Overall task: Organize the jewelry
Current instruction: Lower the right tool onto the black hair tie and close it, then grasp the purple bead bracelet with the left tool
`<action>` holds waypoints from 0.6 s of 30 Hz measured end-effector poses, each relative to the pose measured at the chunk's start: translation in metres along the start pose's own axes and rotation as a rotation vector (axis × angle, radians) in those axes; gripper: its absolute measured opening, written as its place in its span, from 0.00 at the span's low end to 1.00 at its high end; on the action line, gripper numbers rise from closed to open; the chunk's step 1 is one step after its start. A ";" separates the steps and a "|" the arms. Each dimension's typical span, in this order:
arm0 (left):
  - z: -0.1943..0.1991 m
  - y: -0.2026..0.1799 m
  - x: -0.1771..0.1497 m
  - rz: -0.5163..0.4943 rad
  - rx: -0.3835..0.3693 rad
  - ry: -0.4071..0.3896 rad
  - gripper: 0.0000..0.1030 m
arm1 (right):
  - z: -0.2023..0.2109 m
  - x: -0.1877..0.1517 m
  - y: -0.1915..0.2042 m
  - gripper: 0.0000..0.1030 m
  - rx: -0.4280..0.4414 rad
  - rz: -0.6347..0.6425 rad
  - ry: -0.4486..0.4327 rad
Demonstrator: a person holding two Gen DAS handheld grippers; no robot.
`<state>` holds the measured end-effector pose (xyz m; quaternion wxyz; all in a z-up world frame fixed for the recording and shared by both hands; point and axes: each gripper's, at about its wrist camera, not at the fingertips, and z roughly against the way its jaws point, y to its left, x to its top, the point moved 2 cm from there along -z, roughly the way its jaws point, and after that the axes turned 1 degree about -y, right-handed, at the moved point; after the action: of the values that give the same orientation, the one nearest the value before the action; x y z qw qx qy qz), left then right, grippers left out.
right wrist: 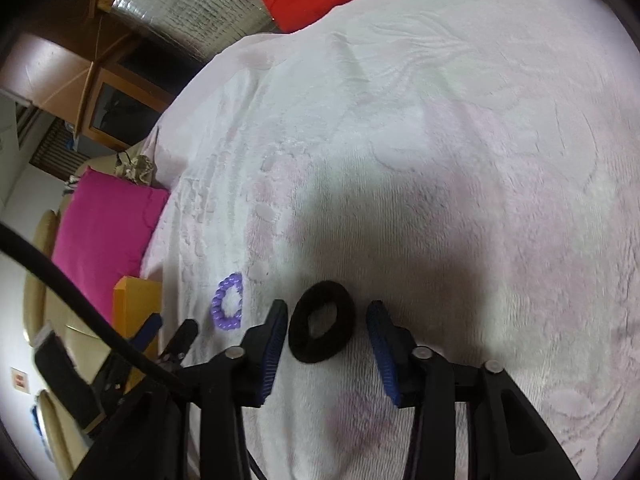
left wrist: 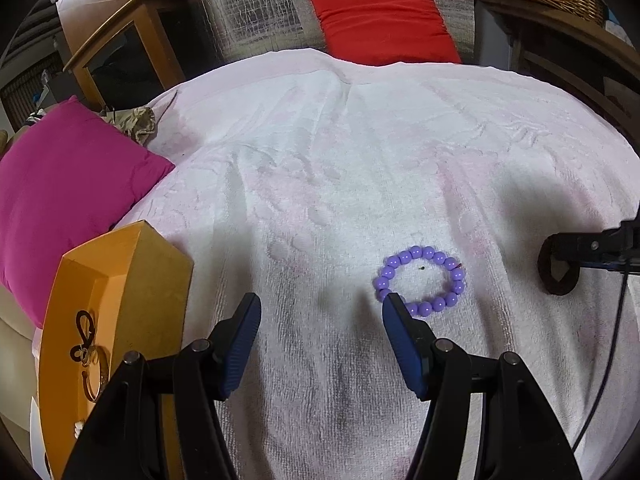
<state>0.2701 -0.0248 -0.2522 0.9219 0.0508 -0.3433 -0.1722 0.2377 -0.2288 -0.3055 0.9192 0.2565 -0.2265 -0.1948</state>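
A pale pink-and-white towel (left wrist: pixel 360 152) covers the whole surface here, its pile embossed with raised patterns and lightly creased toward the far edge. Lying flat on it, a purple bead bracelet (left wrist: pixel 420 280) forms a closed ring. Off to its right, well apart, a black hair scrunchie (right wrist: pixel 322 322) also lies on the cloth. At the left edge, an orange tray (left wrist: pixel 160 272) sits on the towel with small dark and gold pieces inside. Just beyond the tray, a magenta cushion (left wrist: pixel 68 184) overlaps the towel's left border. At the far edge, a red cushion (left wrist: pixel 380 20) touches the cloth.
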 end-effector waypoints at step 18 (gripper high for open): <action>-0.004 -0.014 0.006 0.057 -0.183 0.033 0.64 | 0.022 0.007 -0.019 0.10 -0.035 -0.013 -0.089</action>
<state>0.2733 -0.0403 -0.2546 0.9328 -0.0405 -0.3123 -0.1754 0.2274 -0.2553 -0.2968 0.9113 0.2331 -0.2621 -0.2159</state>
